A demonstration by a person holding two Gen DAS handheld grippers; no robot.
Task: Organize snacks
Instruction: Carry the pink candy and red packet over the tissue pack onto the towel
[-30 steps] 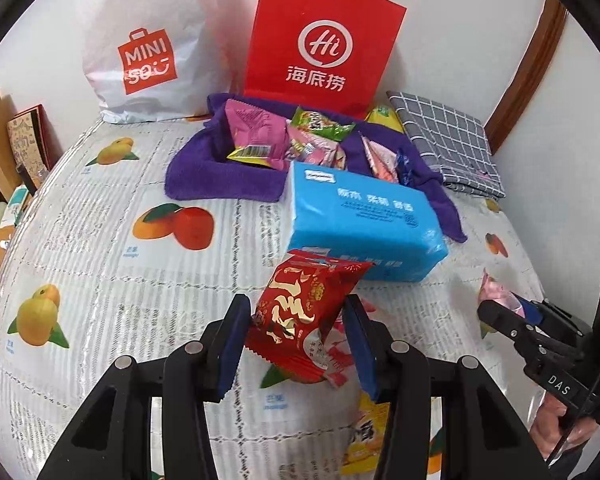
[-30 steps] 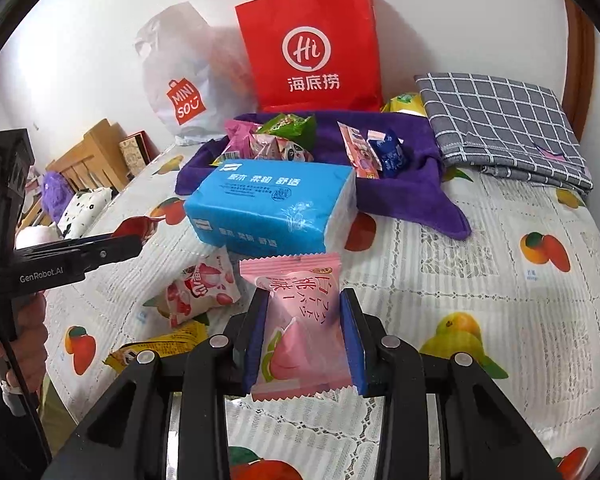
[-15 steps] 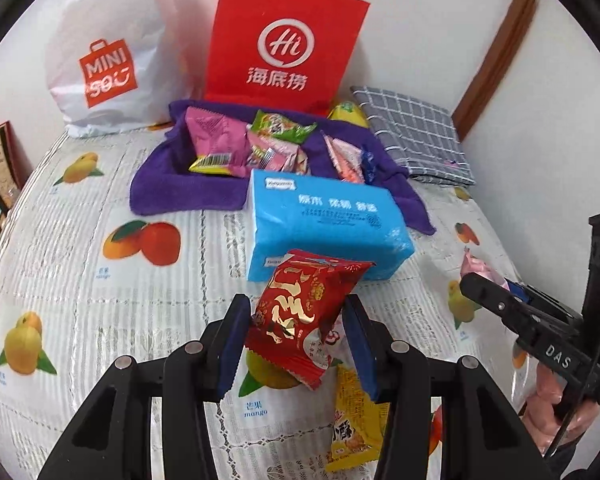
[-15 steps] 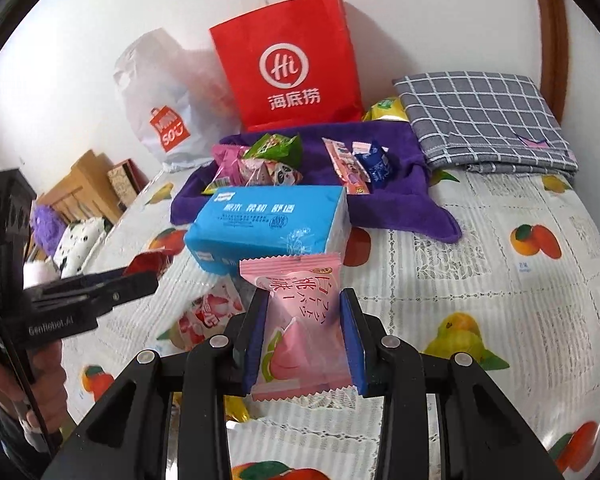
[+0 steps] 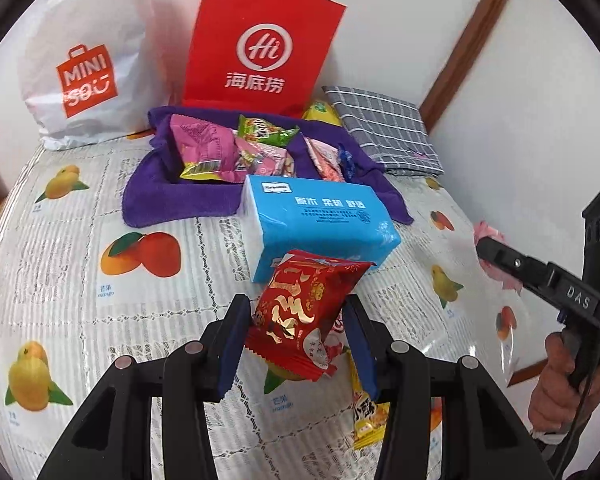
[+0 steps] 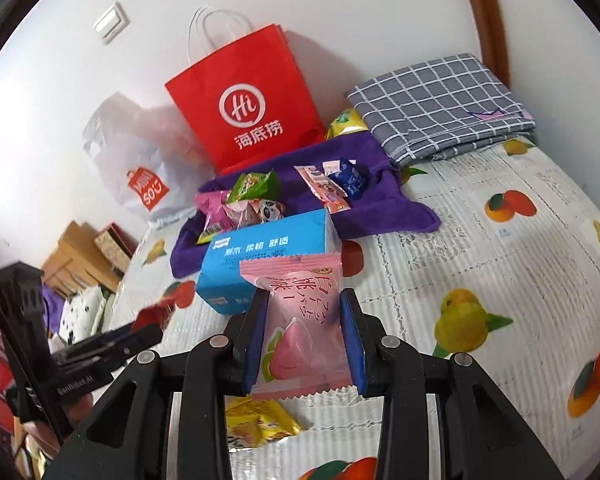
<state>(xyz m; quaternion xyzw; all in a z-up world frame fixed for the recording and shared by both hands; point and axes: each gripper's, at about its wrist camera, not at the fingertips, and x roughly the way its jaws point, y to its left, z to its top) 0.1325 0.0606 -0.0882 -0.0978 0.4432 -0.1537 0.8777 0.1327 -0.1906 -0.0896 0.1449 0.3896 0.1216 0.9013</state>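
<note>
Red snack packet (image 5: 304, 312) is pinched by left gripper (image 5: 296, 340), pink peach packet (image 6: 304, 336) by right gripper (image 6: 304, 348); slippage of slick wrappers is risked in transit.

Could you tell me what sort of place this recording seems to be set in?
Probably a room in a home, not a lab: a table under a fruit-print cover, shopping bags against a white wall, a folded checked cloth and a wall switch.

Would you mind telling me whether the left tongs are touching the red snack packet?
Touching. The left wrist view shows the left tongs closed on the red snack packet, both blue pads pressing its sides.
</note>
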